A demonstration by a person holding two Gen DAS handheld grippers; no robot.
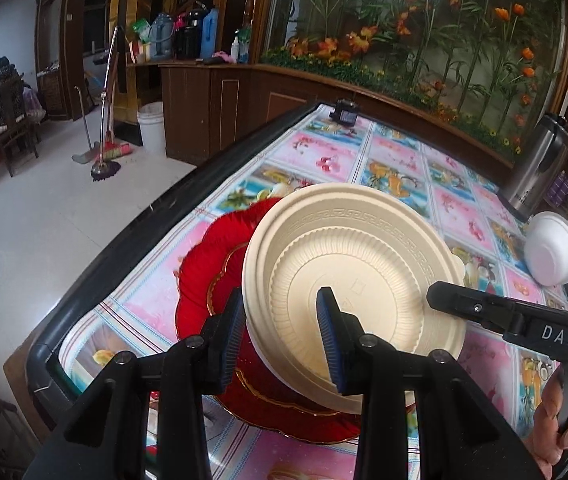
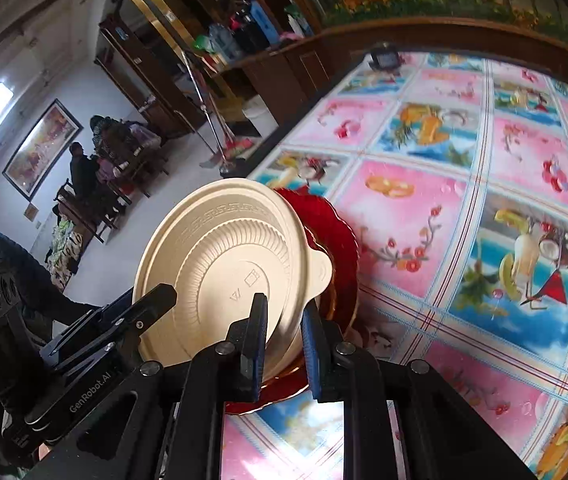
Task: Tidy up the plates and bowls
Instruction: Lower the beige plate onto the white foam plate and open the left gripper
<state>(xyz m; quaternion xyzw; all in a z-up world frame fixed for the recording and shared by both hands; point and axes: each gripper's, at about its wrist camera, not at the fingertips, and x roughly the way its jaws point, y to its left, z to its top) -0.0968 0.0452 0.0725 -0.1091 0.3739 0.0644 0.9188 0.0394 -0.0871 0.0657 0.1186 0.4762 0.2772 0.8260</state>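
A cream plastic bowl (image 1: 355, 264) with a ribbed inside and a patterned rim is held by both grippers, tilted, just over a red scalloped plate (image 1: 208, 264) with gold trim on the table. My left gripper (image 1: 282, 336) is shut on the bowl's near rim, one pad outside and one inside. My right gripper (image 2: 284, 344) is shut on the opposite rim of the cream bowl (image 2: 220, 264); its black finger also reaches in from the right as the right gripper (image 1: 439, 294). The red plate (image 2: 339, 240) peeks out behind the bowl. Whether bowl and plate touch is hidden.
A table (image 1: 395, 160) with a fruit-and-flower cloth has a black edge at left. A white foam bowl (image 1: 551, 252) and a steel thermos (image 1: 539, 160) stand at right, a small black device (image 1: 343, 112) at the far end. A hand (image 1: 555, 436) holds the right gripper.
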